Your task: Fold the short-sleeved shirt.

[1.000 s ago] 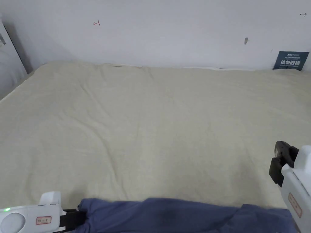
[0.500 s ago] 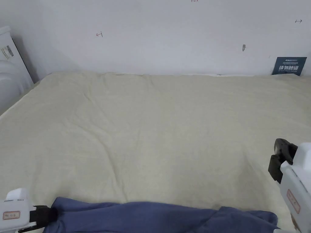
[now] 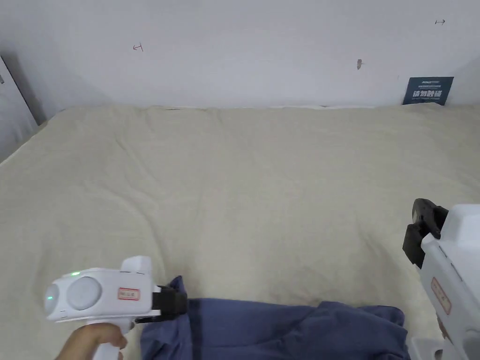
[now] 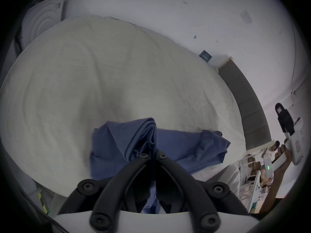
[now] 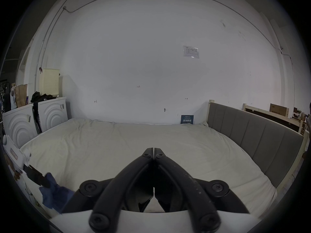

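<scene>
- The left tongs (image 3: 180,302) are pressed together on a bunched edge of the blue shirt (image 3: 290,330); in the left gripper view the cloth (image 4: 127,140) is folded into a ridge that goes in between the two black jaws.
- A hand (image 3: 91,341) holds the white handle of the left tongs from below, at the near left of the bed.
- The right tongs (image 5: 154,150) are pressed together with nothing between them; their tips meet in the right gripper view.
- In the head view the right tongs (image 3: 419,234) are raised above the right side of the bed, well apart from the shirt.
- The shirt lies crumpled along the near edge of the bed (image 3: 243,187), stretching from the left tongs toward the right, with a wrinkled lump at its right end.
- The bed has a pale cream cover with soft creases, and the surface behind the shirt is bare.
- A grey padded headboard (image 5: 255,135) runs along the right side of the bed.
- A white wall (image 3: 243,51) stands behind the bed, and a small dark blue sign (image 3: 427,90) leans on it at the far right corner.
- White appliances (image 5: 52,114) with round fronts stand at the left side of the bed, with dark clothes (image 5: 41,96) on top of them.
- A cream perforated basket (image 5: 49,82) and a brown paper bag (image 5: 21,94) are also on top there.
</scene>
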`<action>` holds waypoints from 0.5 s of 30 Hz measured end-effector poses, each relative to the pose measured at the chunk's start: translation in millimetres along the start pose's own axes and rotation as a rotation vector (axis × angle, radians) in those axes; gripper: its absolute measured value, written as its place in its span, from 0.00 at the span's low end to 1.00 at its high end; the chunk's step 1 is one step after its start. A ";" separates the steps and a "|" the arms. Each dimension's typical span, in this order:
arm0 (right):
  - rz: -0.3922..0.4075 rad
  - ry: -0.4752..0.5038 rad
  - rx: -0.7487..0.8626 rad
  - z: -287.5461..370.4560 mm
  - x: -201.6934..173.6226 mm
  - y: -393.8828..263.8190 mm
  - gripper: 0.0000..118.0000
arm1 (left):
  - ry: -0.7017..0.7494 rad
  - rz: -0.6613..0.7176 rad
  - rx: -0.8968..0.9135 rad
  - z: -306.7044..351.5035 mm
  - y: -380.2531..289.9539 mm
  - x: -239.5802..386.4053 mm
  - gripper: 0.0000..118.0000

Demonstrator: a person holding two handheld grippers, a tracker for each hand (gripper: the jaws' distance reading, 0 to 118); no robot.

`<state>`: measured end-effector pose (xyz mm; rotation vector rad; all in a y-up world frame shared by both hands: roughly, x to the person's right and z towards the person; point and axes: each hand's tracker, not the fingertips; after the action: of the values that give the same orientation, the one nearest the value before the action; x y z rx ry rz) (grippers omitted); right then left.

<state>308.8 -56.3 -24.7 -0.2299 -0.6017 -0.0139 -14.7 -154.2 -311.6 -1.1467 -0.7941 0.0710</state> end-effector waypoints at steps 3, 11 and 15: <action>0.008 -0.006 0.002 4.2 6.7 0.1 0.01 | -0.011 -0.034 -0.052 -35.1 -4.8 30.4 0.04; 0.021 -0.016 -0.003 9.9 18.6 -1.7 0.01 | 0.008 -0.091 -0.166 -104.1 -25.4 73.9 0.05; 0.022 -0.022 -0.007 12.5 23.2 -2.6 0.01 | 0.046 -0.130 -0.159 -113.1 -32.5 82.7 0.84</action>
<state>320.8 -54.9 -1.2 -0.2441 -0.6214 0.0079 102.0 -221.2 -260.9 -1.2390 -0.8426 -0.1288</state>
